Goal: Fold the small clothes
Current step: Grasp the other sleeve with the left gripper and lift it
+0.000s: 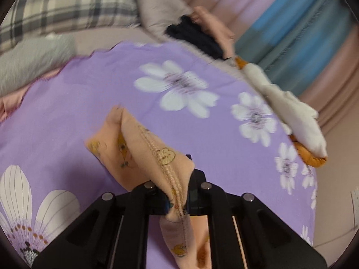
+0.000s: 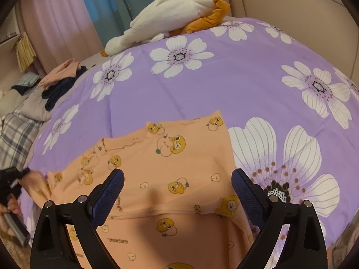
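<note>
On the purple flowered bed cover (image 2: 224,85), the left gripper (image 1: 177,201) is pinched tight on a bunched edge of the small peach shirt (image 2: 161,179) with yellow ducks. Most of that shirt lies flat on the bed. Farther right, the right gripper (image 2: 177,192) hangs above the shirt, wide apart, holding nothing.

I am in a bedroom at home: a bed under a purple floral quilt (image 2: 224,85), a plaid pillow (image 1: 67,6) at its head, a white plush goose (image 2: 166,18) lying on it, and pink and blue curtains (image 1: 291,22) beside it.
</note>
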Demonstrator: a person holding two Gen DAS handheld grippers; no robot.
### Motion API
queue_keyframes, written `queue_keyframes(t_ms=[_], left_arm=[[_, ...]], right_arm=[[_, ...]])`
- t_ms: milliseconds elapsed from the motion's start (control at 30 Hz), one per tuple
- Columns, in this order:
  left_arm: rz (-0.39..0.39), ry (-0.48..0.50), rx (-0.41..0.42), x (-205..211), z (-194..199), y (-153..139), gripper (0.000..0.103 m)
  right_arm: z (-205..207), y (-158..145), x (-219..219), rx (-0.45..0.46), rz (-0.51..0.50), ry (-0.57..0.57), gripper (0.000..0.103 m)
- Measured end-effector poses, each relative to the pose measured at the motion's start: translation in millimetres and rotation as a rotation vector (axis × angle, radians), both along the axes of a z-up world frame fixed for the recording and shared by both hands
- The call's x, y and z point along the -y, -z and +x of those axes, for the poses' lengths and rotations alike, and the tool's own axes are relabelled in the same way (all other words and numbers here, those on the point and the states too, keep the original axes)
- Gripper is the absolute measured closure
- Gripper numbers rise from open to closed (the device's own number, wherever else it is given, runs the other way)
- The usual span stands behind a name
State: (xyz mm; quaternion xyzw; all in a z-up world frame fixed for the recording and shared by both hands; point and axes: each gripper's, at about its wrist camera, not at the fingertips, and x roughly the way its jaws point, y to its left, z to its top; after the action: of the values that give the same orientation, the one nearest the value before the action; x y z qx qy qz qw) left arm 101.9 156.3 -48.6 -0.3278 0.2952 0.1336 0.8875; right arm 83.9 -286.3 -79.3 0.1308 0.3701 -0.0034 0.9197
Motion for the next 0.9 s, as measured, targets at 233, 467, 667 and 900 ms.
queue_keyframes(t_ms=[233, 467, 667, 900], left_arm=[[0.028, 0.16, 0.108, 60.8, -2.3, -40.9, 0.095], [0.059, 0.342, 0.107, 130.8, 4.2, -42.7, 0.095], [0.106, 0.445, 0.044, 179.8, 8.9, -21.6, 0.095], [0.117, 0.561, -0.09, 213.5, 19.4, 25.7, 0.095]], right_arm=[[-6.8, -6.3, 3.8, 0.026, 0.025, -0.004, 0.007], [-10.3, -8.8, 11.3, 0.034, 0.052, 0.002, 0.007], [-12.7, -8.7, 16.8, 0.038, 0.064, 0.001, 0.007], [-11.6, -1.8, 24.6, 0.015, 0.092, -0.005, 0.007]])
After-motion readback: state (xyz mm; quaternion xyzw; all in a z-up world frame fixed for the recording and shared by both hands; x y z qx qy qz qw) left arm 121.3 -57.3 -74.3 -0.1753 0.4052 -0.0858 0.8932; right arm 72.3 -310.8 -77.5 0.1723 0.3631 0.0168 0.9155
